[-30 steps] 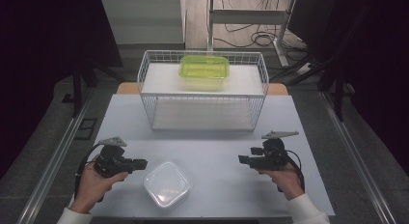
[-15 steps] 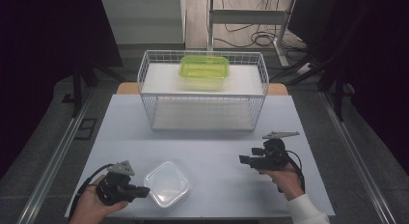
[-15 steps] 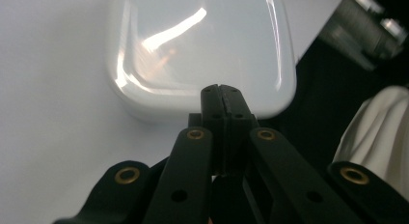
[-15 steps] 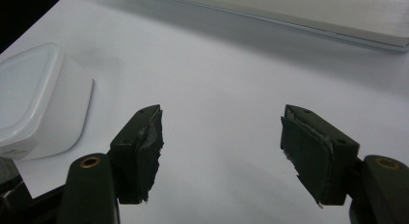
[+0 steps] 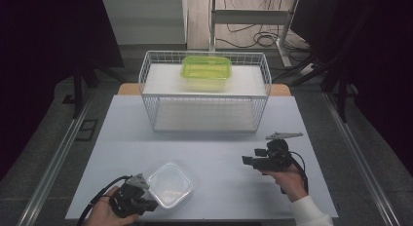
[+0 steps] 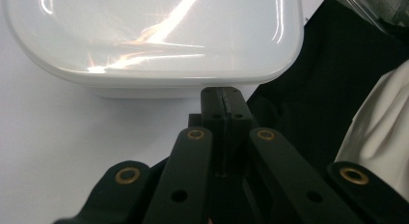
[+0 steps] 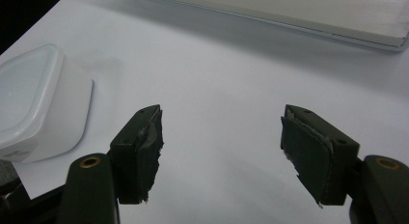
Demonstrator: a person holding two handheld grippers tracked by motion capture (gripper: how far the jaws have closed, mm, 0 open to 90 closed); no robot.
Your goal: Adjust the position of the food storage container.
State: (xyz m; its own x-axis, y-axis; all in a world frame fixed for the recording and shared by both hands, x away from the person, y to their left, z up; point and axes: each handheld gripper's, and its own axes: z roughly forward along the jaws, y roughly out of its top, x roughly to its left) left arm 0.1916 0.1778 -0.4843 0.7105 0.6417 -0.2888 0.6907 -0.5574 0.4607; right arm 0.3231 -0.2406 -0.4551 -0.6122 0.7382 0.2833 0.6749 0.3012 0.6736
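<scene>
**A:** I've got the left gripper (image 5: 146, 202) low at the near edge of the white table (image 5: 122, 138), hand (image 5: 104, 214) pulled back toward me. Its tips sit just beside the near-left corner of the clear square plastic container (image 5: 169, 185).

**B:** Jaws?

**A:** Pressed flat together in the left gripper view, nothing between them, and the tip (image 6: 223, 96) is right up against the container's white rim (image 6: 154, 35). I can't tell whether it actually touches.

**B:** And the other side?

**A:** Right gripper (image 5: 247, 161) is held level above the table on the right, pointing left, wrist and white sleeve (image 5: 309, 212) coming in from the bottom. Jaws spread wide in the right gripper view (image 7: 222, 132), bare table between them, the container (image 7: 41, 101) off to the left, well apart.

**B:** What changed over the last second?

**A:** The left hand dropped back toward the near edge and tucked in beside the container; a second ago it was farther up the table and to the container's left. The container itself stayed in its spot at the near left of the table. The right gripper has barely shifted.

**B:** Back of the table?

**A:** White wire basket (image 5: 146, 84), with a green translucent lidded box (image 5: 206, 70) on its top shelf, unchanged.
</scene>
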